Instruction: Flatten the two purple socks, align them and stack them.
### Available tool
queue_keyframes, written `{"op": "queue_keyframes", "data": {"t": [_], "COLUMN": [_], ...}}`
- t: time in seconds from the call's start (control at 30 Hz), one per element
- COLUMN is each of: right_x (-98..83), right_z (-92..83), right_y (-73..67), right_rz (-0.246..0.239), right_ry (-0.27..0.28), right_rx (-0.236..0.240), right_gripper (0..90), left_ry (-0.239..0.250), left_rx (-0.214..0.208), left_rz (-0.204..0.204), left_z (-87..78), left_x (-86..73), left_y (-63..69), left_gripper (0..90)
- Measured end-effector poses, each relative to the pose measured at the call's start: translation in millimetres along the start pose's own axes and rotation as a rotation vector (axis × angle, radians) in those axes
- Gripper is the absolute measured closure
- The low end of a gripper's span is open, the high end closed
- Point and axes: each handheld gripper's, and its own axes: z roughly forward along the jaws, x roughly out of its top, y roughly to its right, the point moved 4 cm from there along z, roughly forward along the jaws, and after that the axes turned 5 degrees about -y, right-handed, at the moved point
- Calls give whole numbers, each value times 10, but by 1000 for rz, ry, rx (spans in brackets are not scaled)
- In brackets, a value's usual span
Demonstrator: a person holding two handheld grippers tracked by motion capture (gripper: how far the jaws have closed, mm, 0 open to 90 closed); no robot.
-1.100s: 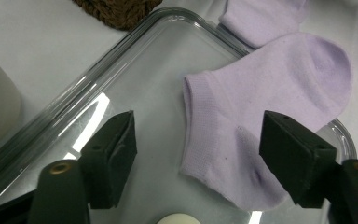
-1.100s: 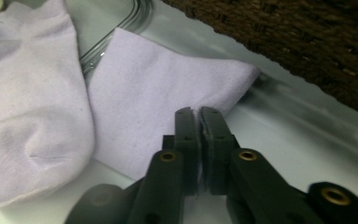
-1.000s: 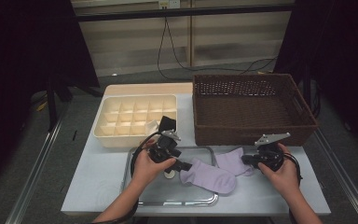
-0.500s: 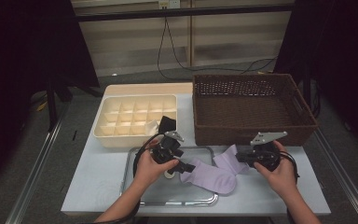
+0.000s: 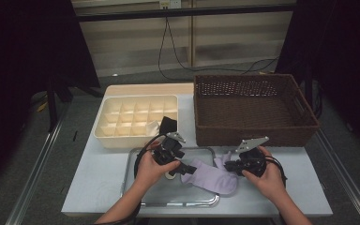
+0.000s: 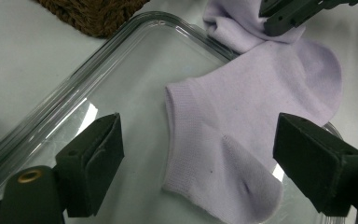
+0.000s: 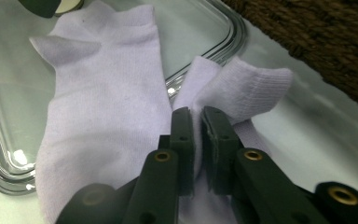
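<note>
Moved since earlier frame: right gripper (image 5: 229, 165), carried leftward, folding lilac cotton sock (image 5: 209, 176) over clear glass tray (image 5: 136, 161).
Left gripper view: jaws wide, just opening, straddling sock cuff unpinched.
Right gripper view: jaws narrow, just easing, toe fabric between them.

No text or label can be read.

Cream divided organiser (image 5: 138, 121) sits at rear left of the worktop (image 5: 98, 178); a dark wicker basket (image 5: 255, 110) stands just beside it, at right.
</note>
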Motion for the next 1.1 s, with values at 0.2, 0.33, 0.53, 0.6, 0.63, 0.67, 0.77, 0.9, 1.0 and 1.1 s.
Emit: {"op": "queue_keyframes", "data": {"t": [0.2, 0.33, 0.53, 0.6, 0.63, 0.67, 0.77, 0.9, 1.0, 1.1], "right_x": [-3, -29, 22, 42, 55, 64, 122, 196, 222, 258], "right_z": [-82, -60, -44, -42, -46, -44, -34, 32, 98, 128], "right_y": [61, 56, 24, 21, 15, 8, -44, -127, -160, -187], "right_rz": [24, 26, 32, 33, 34, 31, 21, -6, -15, -15], "right_ry": [33, 23, 36, 45, 51, 51, 64, 52, 33, 29], "right_rx": [2, 10, -2, 2, -4, 0, 7, 6, 5, 5], "right_gripper": [796, 864, 884, 884, 884, 883, 883, 883, 883, 881], "left_ry": [-3, -1, 10, 8, 7, 9, 16, 14, 13, 5], "left_rx": [0, 10, 4, 3, 2, 1, 1, 5, -6, -8], "left_rz": [8, 1, -4, -1, -2, 0, -2, -3, -4, 2], "left_z": [-1, 13, 1, -7, -9, -10, -15, -16, -9, -5], "left_x": [1, 6, 11, 12, 13, 17, 26, 26, 18, 16], "left_y": [-4, 7, 9, 8, 9, 10, 19, 18, 16, 10], "left_gripper": [152, 147, 146, 144, 144, 144, 143, 143, 139, 138]}}
